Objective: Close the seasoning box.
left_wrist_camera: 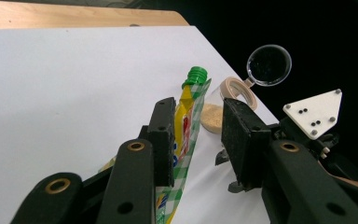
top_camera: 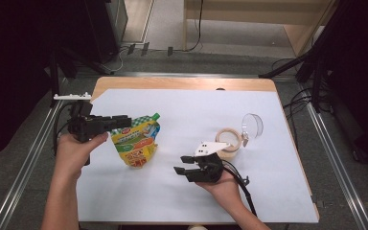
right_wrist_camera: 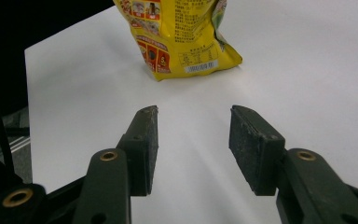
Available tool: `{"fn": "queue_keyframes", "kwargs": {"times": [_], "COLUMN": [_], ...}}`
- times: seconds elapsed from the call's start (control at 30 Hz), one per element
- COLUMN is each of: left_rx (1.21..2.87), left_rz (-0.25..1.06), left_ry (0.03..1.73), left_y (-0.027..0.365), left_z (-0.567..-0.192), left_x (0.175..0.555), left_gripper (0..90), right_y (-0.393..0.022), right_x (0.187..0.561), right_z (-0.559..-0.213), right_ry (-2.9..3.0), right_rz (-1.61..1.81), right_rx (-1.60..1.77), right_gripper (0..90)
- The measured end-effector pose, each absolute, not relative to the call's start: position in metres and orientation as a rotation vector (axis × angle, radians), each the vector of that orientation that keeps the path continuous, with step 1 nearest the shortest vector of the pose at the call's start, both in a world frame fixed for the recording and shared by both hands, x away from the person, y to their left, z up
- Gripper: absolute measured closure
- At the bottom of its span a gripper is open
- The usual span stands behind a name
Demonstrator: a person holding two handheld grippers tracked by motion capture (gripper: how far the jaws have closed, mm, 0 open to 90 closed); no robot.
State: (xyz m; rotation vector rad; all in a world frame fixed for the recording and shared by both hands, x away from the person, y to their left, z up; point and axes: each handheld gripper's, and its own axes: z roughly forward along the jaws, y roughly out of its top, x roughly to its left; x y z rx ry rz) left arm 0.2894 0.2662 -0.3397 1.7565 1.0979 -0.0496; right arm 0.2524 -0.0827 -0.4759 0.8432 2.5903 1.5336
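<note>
A yellow and green spouted pouch point(top_camera: 136, 143) with a green cap point(top_camera: 156, 115) stands on the white sheet at centre left. My left gripper point(top_camera: 124, 122) reaches in from the left at the pouch's upper part. In the left gripper view the pouch point(left_wrist_camera: 186, 116) rests against the left pad, with a gap to the right pad, so the left gripper point(left_wrist_camera: 198, 116) is open. My right gripper point(top_camera: 180, 164) sits lower right of the pouch, pointing left. The right gripper point(right_wrist_camera: 193, 119) is open over bare sheet, and the pouch's base point(right_wrist_camera: 182, 32) stands ahead of it.
A beige ring-shaped object point(top_camera: 229, 139) with a clear round lid point(top_camera: 252, 124) lies right of centre, just behind the right gripper. The white sheet point(top_camera: 187, 105) covers a wooden table point(top_camera: 182, 84). Dark stands and cables surround the table.
</note>
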Motion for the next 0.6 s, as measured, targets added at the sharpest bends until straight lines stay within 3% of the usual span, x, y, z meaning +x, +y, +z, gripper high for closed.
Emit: {"fn": "queue_keyframes", "kwargs": {"times": [0.3,0.6], "left_rx": [1.742,1.734], "left_rz": [-0.02,-0.016], "left_ry": [1.124,1.183], "left_y": [0.28,0.293], "left_z": [-0.329,-0.339], "left_x": [0.296,0.31], "left_gripper": [64.9,63.4], "right_y": [-0.084,-0.102], "right_x": [0.252,0.258], "right_z": [-0.465,-0.443], "right_ry": [2.608,2.578], "right_rz": [1.516,1.582], "right_rx": [0.804,0.857], "right_gripper": [55.9,66.8]}}
